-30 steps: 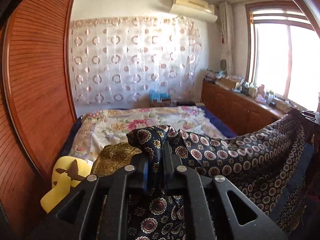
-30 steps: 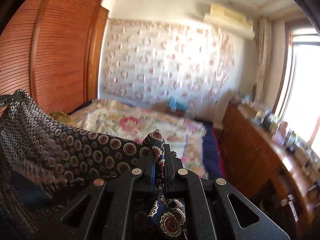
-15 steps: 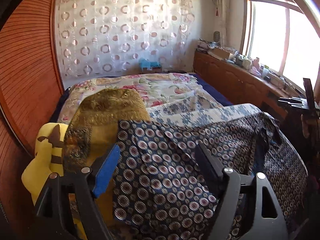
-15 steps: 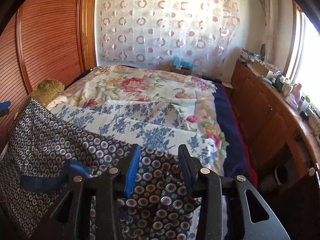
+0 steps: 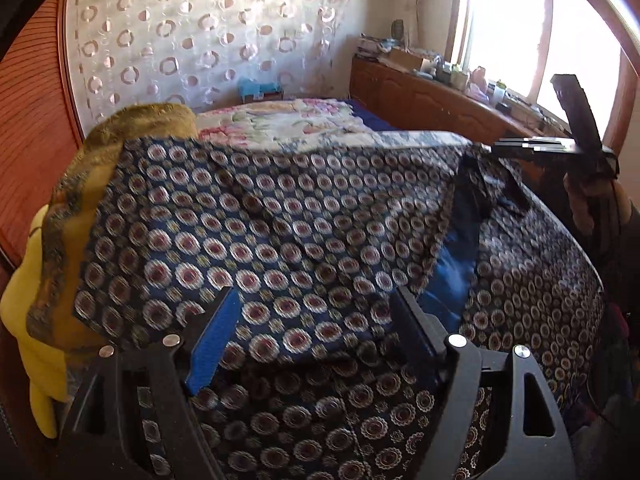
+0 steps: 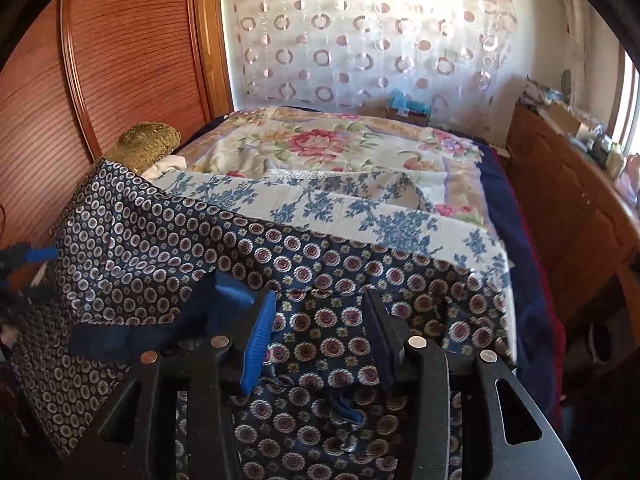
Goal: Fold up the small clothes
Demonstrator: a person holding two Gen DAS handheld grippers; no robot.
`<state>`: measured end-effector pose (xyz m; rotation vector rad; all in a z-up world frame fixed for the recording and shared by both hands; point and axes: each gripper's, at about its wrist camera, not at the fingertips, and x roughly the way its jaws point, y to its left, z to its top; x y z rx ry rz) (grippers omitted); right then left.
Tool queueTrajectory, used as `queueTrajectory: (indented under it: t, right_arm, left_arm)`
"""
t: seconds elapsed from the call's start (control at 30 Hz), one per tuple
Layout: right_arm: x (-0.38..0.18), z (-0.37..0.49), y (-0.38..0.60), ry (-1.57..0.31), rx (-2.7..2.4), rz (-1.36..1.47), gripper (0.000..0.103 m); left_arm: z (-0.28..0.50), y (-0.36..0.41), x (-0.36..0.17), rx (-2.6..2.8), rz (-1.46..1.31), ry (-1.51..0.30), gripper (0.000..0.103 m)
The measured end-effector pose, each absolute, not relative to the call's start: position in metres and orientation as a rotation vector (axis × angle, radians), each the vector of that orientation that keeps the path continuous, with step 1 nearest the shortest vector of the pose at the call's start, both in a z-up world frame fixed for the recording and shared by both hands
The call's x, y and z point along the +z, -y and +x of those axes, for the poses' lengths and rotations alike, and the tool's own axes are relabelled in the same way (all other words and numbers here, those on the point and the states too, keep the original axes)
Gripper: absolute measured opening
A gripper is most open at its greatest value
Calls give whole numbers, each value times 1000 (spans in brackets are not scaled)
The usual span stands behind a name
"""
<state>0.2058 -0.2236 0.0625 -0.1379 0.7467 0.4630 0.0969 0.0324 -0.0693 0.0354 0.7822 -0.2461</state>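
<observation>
Patterned garment (image 5: 280,216) spread on bed (image 6: 340,148); left hand-held gripper (image 5: 316,316) at 6 o'clock, jaws apart; right hand-held gripper (image 6: 320,320) likewise, gripping nothing.

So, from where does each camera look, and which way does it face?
Left wrist view: on the left gripper, facing down the bed over the patterned garment; its open jaws show, plus the right gripper and a hand.
Right wrist view: on the right gripper, facing the same way; its open jaws show.
Shared: garment, gold cushion, circle-patterned curtain.
</observation>
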Motion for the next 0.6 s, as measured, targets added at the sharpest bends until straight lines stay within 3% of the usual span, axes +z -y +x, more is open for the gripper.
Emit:
queueTrajectory:
  t: [0.33,0.6]
  right_arm:
    - [49,209,201,-767,552,-119,46]
    - [27,221,196,-809,514,-143,46]
  left_arm:
    - [107,-29,-101,-217,34,-879,78]
    - [106,-21,-102,-200,96,-887,84]
